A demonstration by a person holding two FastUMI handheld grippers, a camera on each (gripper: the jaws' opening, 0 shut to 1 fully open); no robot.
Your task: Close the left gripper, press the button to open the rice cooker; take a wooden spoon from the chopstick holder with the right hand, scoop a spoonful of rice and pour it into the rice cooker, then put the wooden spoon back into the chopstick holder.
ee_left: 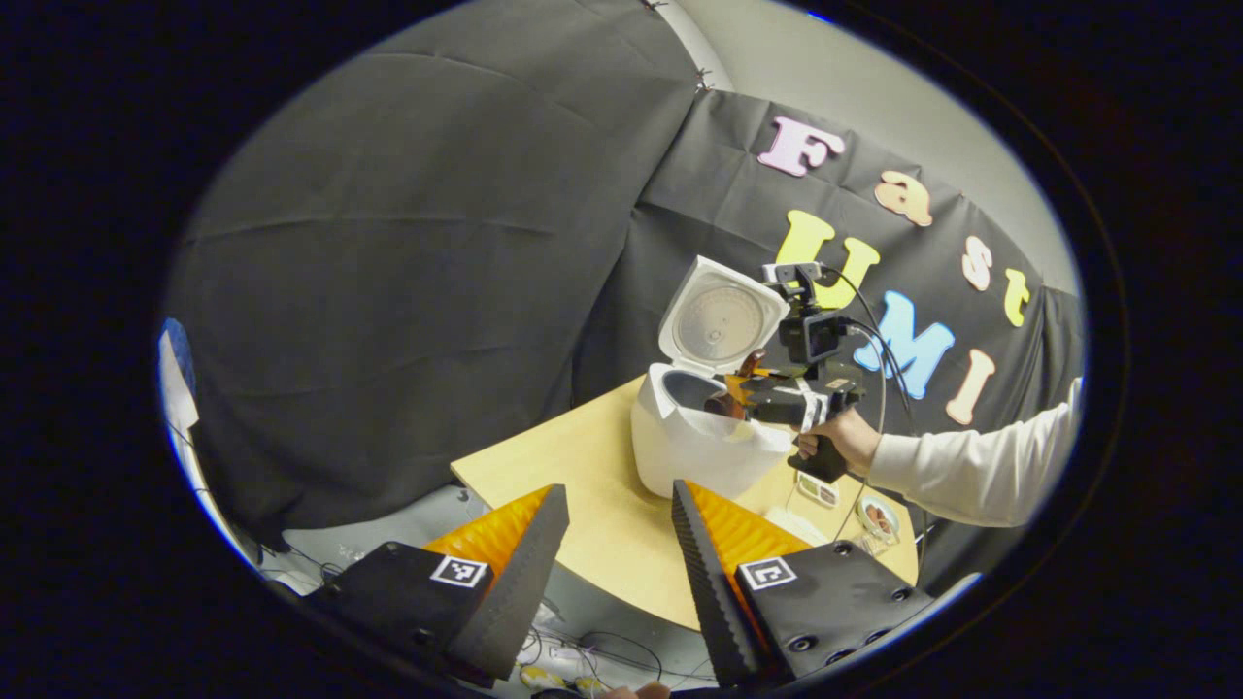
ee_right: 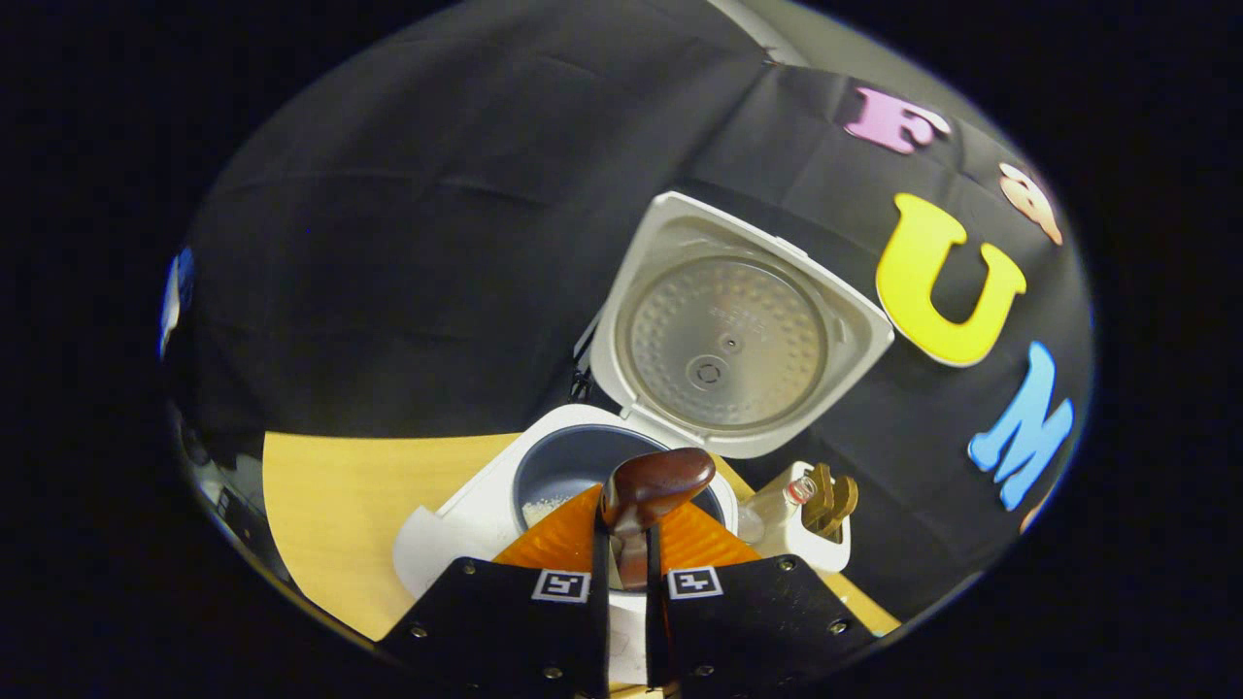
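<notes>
The white rice cooker stands on the wooden table with its lid raised. My left gripper hangs open, well short of the cooker, with nothing between its fingers. A hand holds my right gripper over the cooker's mouth. In the right gripper view, the right gripper is shut on the handle of the wooden spoon. The spoon's bowl sits above the dark inner pot, and a little white rice lies at the pot's bottom. The open lid rises just behind.
The white chopstick holder stands to the right of the cooker, with wooden utensils sticking out. A small glass bowl and a flat item sit on the table under the sleeve. The table edge is near.
</notes>
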